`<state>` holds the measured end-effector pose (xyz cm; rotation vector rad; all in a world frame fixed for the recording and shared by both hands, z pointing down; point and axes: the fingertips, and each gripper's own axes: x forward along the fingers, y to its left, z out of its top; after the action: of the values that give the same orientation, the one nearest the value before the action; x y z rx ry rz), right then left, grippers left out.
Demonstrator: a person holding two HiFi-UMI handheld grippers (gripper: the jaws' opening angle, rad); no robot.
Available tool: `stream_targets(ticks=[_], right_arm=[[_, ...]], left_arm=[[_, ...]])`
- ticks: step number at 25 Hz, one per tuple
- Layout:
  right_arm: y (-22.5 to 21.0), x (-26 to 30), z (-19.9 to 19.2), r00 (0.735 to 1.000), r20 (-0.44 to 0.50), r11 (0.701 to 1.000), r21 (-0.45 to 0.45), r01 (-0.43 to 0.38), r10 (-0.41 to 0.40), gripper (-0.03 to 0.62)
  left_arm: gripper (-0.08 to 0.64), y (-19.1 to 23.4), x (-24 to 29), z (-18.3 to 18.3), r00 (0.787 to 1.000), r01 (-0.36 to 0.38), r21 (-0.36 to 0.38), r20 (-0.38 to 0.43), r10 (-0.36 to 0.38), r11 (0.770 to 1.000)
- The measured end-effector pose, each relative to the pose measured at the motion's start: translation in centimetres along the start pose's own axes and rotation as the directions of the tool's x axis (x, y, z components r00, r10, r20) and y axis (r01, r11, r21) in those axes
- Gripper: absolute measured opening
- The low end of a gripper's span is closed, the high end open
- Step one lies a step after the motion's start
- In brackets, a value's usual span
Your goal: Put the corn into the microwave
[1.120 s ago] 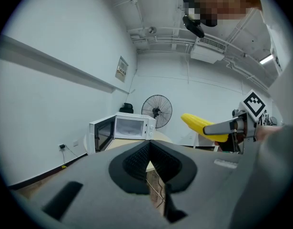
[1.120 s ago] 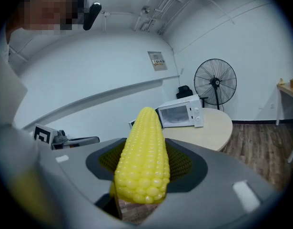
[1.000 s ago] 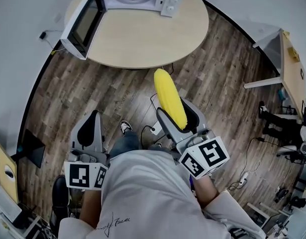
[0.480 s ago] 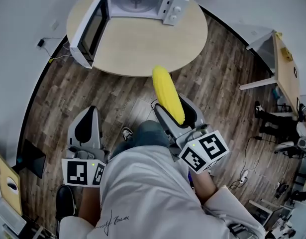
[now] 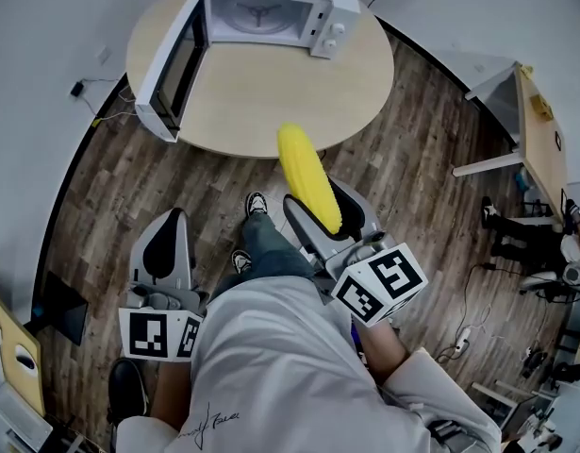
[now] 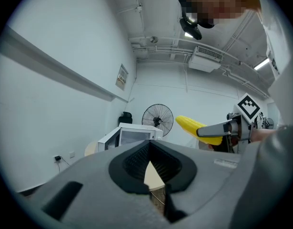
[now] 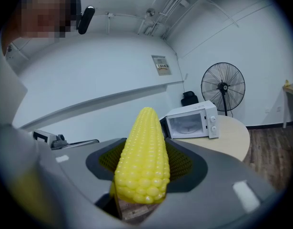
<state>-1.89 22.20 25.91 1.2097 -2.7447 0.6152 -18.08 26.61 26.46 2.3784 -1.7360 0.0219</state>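
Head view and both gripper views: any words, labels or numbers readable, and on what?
None can be read.
Wall sign: print too small.
Shirt print: script, blurred.
Microwave: top label too small.
Marker cube: square patterns only, no words.

Your microwave (image 5: pixel 261 15) sits at the far side of the round table (image 5: pixel 271 97), with its door (image 5: pixel 172 64) swung out to the left. The corn (image 5: pixel 306 173) lies lengthwise between the jaws of your right gripper (image 5: pixel 325 206), its tip reaching the table's near edge. Your left gripper (image 5: pixel 167 253) is further left and nearer you, above the floor (image 5: pixel 129 187), and a second table (image 5: pixel 546 130) stands well off to the right.
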Motion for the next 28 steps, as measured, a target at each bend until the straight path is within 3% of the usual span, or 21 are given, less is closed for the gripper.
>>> stream_targets(ticks=[28], right_arm=[[-11.0,13.1,6.4,0.999,0.022,0.999,0.043,-0.033,0.032,0.264]], left_arm=[[-0.009,3.9,17.6,3.6,0.999,0.041,0.014,-0.012,-0.041,0.999]])
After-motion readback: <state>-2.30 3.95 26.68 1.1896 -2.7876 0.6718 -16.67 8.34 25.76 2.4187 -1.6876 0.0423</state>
